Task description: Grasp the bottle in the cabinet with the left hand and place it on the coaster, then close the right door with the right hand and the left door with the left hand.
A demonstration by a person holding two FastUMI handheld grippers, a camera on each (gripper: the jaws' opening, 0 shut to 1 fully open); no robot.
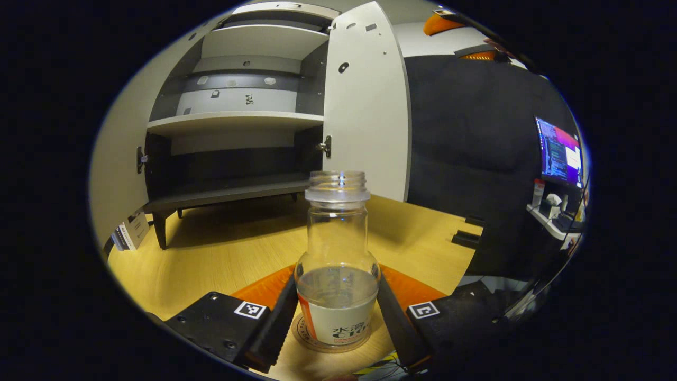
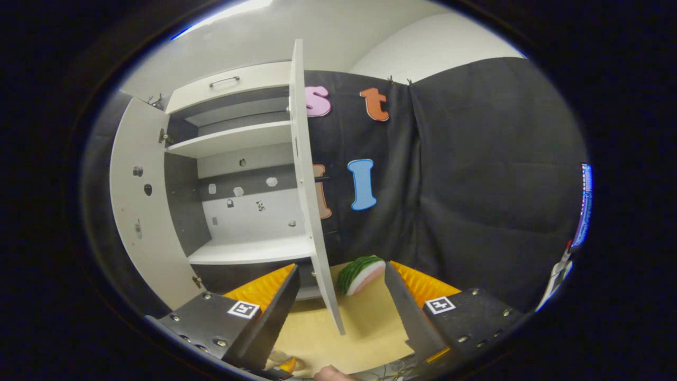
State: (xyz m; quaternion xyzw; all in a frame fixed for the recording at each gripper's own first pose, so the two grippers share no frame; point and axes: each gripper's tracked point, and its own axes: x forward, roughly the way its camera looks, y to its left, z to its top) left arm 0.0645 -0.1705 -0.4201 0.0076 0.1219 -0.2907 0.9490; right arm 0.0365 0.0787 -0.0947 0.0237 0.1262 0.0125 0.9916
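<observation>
L gripper [image 1: 337, 312] grasps the clear bottle [image 1: 337, 264], both fingers [image 1: 275, 323] pressed on its sides; bottle upright on the round coaster [image 1: 309, 338] at the wooden table's [image 1: 222, 254] near edge. Cabinet [image 1: 232, 121] behind w/ both doors open. R gripper [image 2: 341, 312] released, jaws wide, holding nothing, right door [image 2: 309, 201] edge-on between its fingers. Watermelon slice [image 2: 360, 274] on table just past door.

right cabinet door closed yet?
No. In the right gripper view the right door stands swung out edge-on, with the cabinet's shelves exposed beside it.
</observation>
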